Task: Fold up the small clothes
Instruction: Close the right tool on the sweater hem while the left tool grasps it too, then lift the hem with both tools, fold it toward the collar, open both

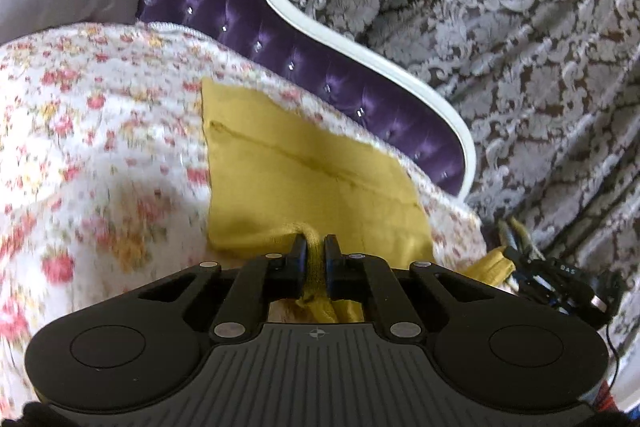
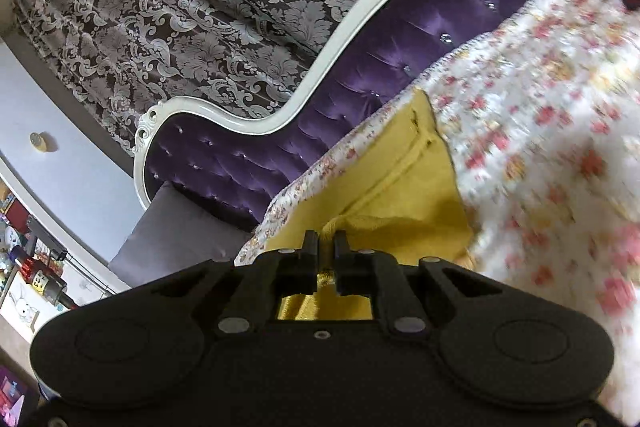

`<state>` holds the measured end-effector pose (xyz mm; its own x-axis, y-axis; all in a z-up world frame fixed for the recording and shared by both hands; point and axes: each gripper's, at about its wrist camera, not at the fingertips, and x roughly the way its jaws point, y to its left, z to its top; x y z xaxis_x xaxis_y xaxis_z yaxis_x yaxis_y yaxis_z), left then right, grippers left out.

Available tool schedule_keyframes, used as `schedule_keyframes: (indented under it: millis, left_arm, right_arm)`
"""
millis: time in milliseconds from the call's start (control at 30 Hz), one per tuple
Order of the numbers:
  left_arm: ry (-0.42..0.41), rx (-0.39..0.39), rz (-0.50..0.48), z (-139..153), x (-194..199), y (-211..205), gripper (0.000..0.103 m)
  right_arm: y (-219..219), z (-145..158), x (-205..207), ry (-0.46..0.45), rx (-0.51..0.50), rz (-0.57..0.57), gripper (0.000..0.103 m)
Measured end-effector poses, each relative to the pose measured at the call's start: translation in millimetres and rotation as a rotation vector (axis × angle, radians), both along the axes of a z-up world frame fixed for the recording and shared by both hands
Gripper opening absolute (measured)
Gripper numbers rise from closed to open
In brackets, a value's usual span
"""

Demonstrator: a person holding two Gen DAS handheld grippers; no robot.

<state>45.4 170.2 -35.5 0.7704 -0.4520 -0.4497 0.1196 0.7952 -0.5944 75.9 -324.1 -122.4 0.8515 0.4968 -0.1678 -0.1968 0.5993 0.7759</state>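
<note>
A mustard-yellow garment [image 1: 304, 179] lies on the floral bedspread [image 1: 100, 131], with a seam running across it. My left gripper [image 1: 316, 247] is shut on a bunched near edge of the yellow garment. In the right wrist view the same garment [image 2: 400, 187] lies on the bedspread [image 2: 540, 155], and my right gripper [image 2: 326, 241] is shut on another bunched part of its near edge. The right gripper also shows in the left wrist view [image 1: 516, 251] at the far right, with yellow cloth in it.
A purple tufted headboard [image 1: 248, 35] with a white curved frame [image 1: 304, 23] stands behind the bed. Patterned grey-brown curtains [image 1: 500, 27] hang beyond it. A grey pillow [image 2: 172, 231] leans at the headboard. Shelves with small items [image 2: 24, 251] stand at the left.
</note>
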Motion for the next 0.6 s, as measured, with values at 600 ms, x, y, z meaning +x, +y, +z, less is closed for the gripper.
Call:
schedule_keyframes:
  millis: [600]
  left_arm:
    - [0.092,0.05,0.105,-36.8,126.5,26.3,0.009]
  right_arm:
    - [-6.8,-23.5,143.2,0.151,-0.076,-0.073,0.017]
